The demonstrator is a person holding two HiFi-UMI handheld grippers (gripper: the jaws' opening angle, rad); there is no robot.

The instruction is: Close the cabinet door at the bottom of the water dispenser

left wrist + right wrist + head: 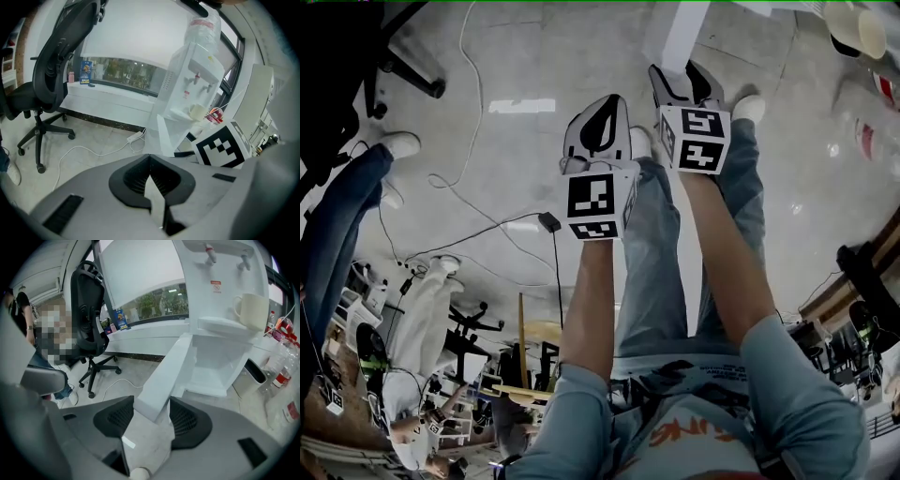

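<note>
The white water dispenser (pixel 225 291) stands ahead with a cream mug (pixel 252 310) on its tray, and its bottom cabinet (pixel 220 366) is open. The white cabinet door (pixel 173 364) swings out towards me. Its free edge sits between the wide jaws of my right gripper (pixel 151 404), one pad on either side; I see no squeeze on it. In the head view the right gripper (pixel 686 80) is at the door (pixel 682 33). My left gripper (pixel 150 159) hangs just left of it with fingertips together and nothing in them. From the left gripper view the dispenser (pixel 197 89) is to the right.
A black office chair (pixel 89 319) stands left of the dispenser, with a cable and power strip (pixel 133 137) on the floor. A small bin (pixel 255 371) and plastic bottles (pixel 281 362) sit to the right. A person stands at far left (pixel 342 202).
</note>
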